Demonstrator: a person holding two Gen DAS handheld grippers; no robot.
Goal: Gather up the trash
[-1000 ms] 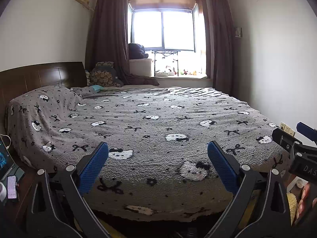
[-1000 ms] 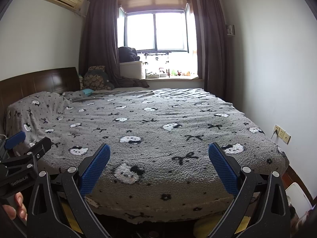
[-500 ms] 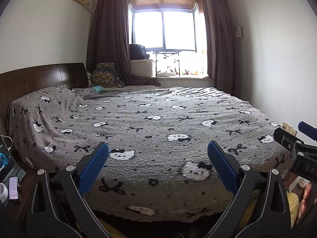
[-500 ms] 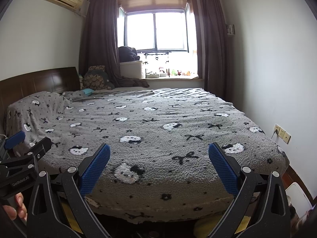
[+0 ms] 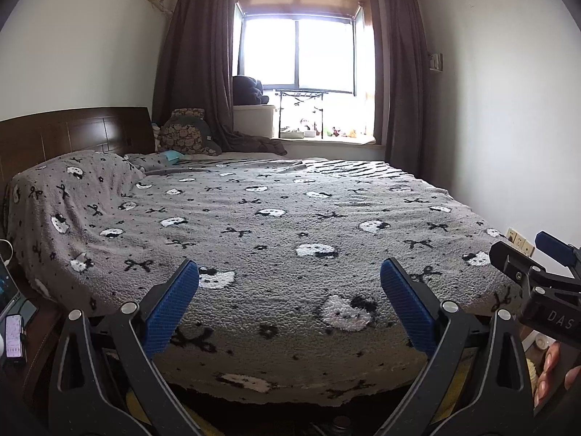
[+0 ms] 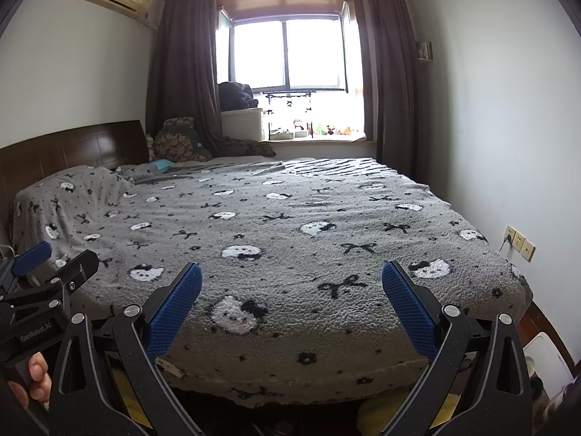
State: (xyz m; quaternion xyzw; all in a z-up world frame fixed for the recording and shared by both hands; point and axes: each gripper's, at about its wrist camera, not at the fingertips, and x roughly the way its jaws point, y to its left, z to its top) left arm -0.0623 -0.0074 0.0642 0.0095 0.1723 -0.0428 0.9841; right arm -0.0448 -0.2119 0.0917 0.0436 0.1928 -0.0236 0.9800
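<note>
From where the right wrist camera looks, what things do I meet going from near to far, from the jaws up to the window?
Right gripper with its jaws wide apart → grey blanket on the bed → patterned cushion by the headboard → white box under the window → small toys on the sill → window.

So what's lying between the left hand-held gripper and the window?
Only the bed's grey cat-print blanket, nothing loose on it, then the sill; the left wrist view shows it.

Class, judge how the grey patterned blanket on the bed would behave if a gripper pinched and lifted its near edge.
The blanket looks fleecy and drapes over the pillow, so it would probably sag limply. It covers the bed, so likely only the pinched part rises.
</note>
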